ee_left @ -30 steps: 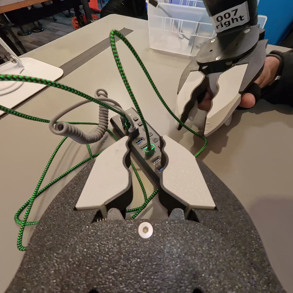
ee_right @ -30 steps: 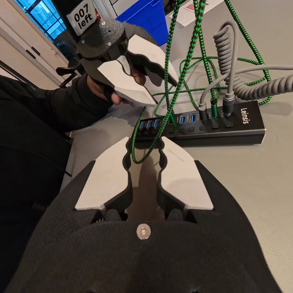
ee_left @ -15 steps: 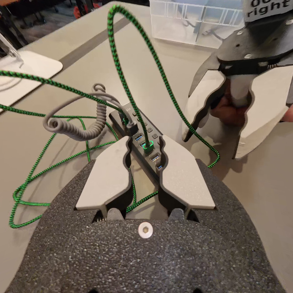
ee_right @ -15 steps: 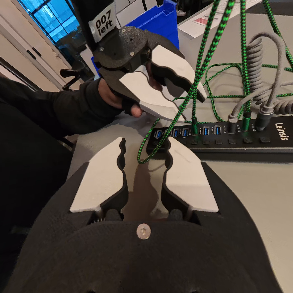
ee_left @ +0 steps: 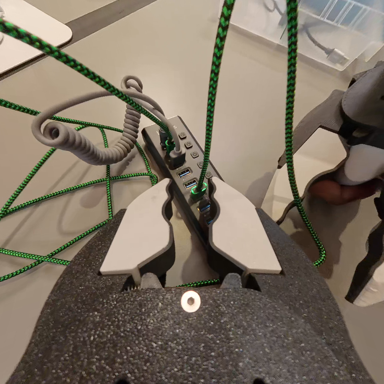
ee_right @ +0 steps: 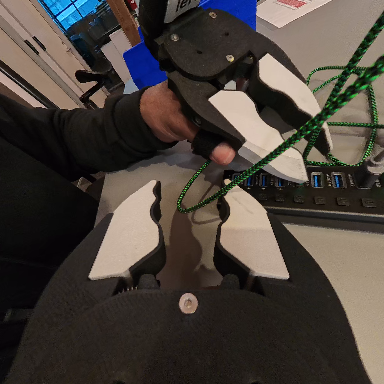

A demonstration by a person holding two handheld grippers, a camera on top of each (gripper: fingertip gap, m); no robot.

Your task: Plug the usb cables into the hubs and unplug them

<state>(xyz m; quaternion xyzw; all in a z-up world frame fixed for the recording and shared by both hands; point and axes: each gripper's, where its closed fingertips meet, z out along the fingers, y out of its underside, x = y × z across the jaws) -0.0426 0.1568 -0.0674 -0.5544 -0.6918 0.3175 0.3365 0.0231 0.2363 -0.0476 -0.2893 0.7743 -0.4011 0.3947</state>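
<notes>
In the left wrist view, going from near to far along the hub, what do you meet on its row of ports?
On the black hub: empty blue port between the left gripper fingers → green plug → two empty blue ports → grey plug → small green plug.

Two handheld grippers, black speckled bodies

Each of the left gripper (ee_left: 190,187) and right gripper (ee_right: 190,193) has pale grey wavy-edged fingers (ee_left: 143,226) and a silver hex screw (ee_left: 190,301); the hand (ee_right: 166,116) wears a black sleeve (ee_right: 83,133) and finger strap.
</notes>
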